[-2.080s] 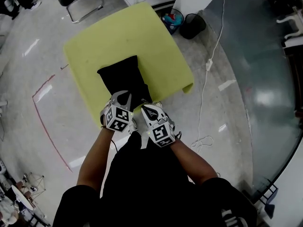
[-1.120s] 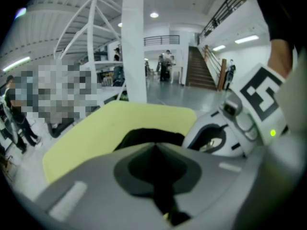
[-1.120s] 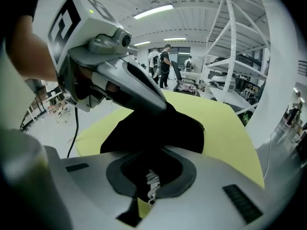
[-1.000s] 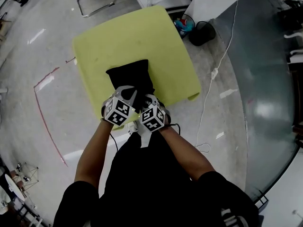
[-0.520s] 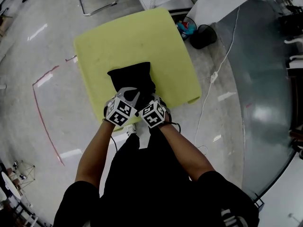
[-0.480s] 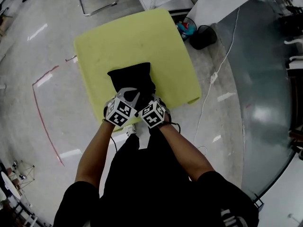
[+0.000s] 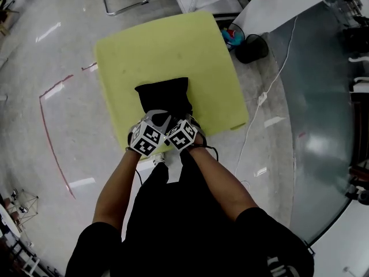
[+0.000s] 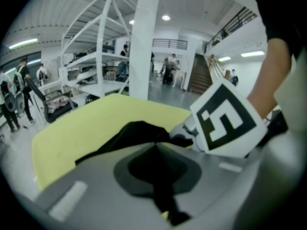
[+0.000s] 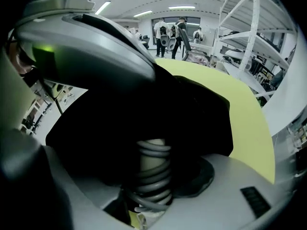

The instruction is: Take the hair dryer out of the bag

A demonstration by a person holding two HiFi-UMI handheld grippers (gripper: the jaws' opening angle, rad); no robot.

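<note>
**Both grippers clamped at the mouth of the bag**

Head view: a black bag [image 7: 164, 94] lay on a yellow table [image 7: 167, 45]. The left gripper [image 7: 157, 120] and the right gripper [image 7: 185, 123] sat side by side, almost touching, at the bag's near end. The rest of the bag stretched away ahead of both pairs of jaws.

Left gripper view: the jaws were pinched together on a fold of the bag's black fabric, and a thin strip of it ran down between them. The bulk of the bag lay just ahead of the tips. The right gripper's marker cube stood close to the right of the jaws.

Right gripper view: the jaws gripped the hair dryer [image 9: 152, 169] by a pale handle wound with grey cord [image 9: 154, 188], which ran lengthwise between them. The handle sat inside the bag's dark opening, and black fabric rose ahead of and around the jaws. The left gripper's grey body loomed above and to the left of them.
</note>
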